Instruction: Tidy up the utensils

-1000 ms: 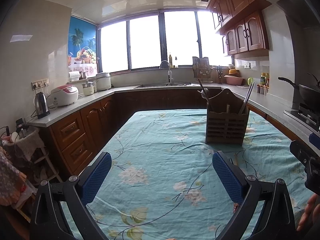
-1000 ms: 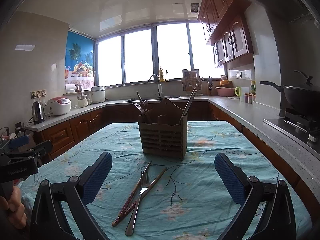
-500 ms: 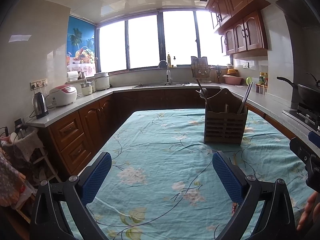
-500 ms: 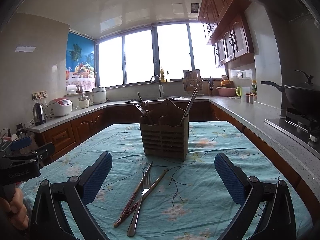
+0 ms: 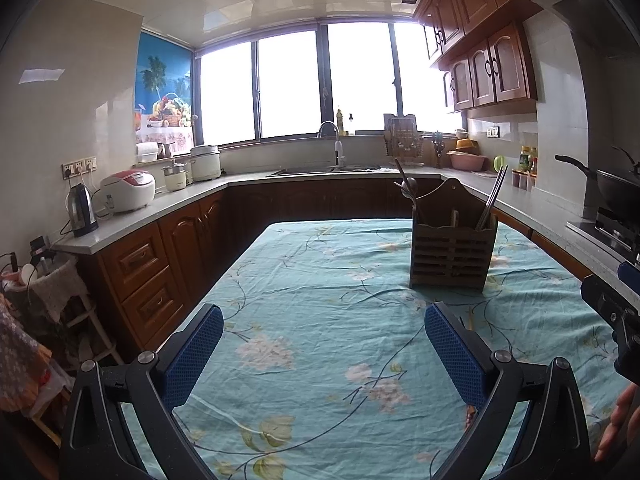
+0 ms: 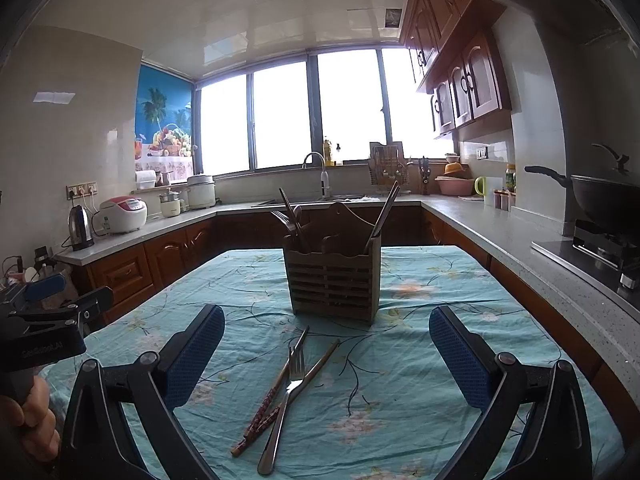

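Left wrist view: left gripper (image 5: 324, 344) fingers wide, empty, over bare floral teal tablecloth on the table (image 5: 320, 280); slatted brown wooden utensil caddy (image 5: 452, 252) ahead of the right finger. Right wrist view: right gripper (image 6: 326, 346) fingers wide, empty; steel fork (image 6: 286, 392) crossing patterned wooden chopsticks (image 6: 276, 392) lies loose between the fingers, caddy just beyond, probably lined up for a pickup.

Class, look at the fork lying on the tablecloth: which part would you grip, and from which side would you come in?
Grip the fork on its bare handle near the camera end, coming down from above with the right gripper, which is open. The handle lies flat and free there; farther up, by the tines, the chopsticks cross it, so a grasp there would likely catch them too.
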Action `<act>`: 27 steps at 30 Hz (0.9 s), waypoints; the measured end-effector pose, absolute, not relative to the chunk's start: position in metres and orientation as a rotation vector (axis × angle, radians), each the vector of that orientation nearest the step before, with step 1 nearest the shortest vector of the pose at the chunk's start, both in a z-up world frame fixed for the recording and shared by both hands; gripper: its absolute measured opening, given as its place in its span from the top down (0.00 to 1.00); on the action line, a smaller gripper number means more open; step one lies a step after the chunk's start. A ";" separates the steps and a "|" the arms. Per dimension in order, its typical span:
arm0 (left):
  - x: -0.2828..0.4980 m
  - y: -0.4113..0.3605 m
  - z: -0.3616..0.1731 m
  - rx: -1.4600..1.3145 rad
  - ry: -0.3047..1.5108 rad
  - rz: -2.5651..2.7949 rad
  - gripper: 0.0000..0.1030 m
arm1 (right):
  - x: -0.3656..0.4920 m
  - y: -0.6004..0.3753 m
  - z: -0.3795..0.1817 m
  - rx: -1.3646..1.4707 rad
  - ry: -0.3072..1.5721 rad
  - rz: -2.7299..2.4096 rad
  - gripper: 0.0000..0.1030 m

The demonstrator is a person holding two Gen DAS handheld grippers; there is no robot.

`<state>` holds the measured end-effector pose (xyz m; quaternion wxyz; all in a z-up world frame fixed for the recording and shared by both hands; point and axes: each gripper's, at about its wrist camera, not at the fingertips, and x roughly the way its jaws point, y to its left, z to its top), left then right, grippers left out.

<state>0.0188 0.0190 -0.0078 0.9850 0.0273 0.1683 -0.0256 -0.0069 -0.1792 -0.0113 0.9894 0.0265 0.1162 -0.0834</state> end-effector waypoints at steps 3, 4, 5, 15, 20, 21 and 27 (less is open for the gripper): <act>0.019 0.019 -0.008 0.054 0.338 -0.053 0.01 | -0.007 -0.179 -0.011 0.053 0.234 -0.167 0.00; 0.019 0.019 -0.008 0.055 0.338 -0.053 0.01 | -0.007 -0.179 -0.011 0.054 0.234 -0.167 0.00; 0.019 0.019 -0.008 0.055 0.338 -0.053 0.01 | -0.007 -0.179 -0.011 0.053 0.234 -0.168 0.00; 0.020 0.017 -0.008 0.053 0.341 -0.054 0.01 | -0.006 -0.179 -0.011 0.052 0.235 -0.166 0.00; 0.019 0.018 -0.008 0.052 0.344 -0.056 0.01 | -0.006 -0.179 -0.011 0.055 0.236 -0.165 0.00; 0.019 0.018 -0.008 0.052 0.344 -0.056 0.01 | -0.006 -0.179 -0.011 0.054 0.235 -0.166 0.00; 0.020 0.017 -0.009 0.051 0.346 -0.057 0.01 | -0.007 -0.178 -0.011 0.053 0.235 -0.165 0.00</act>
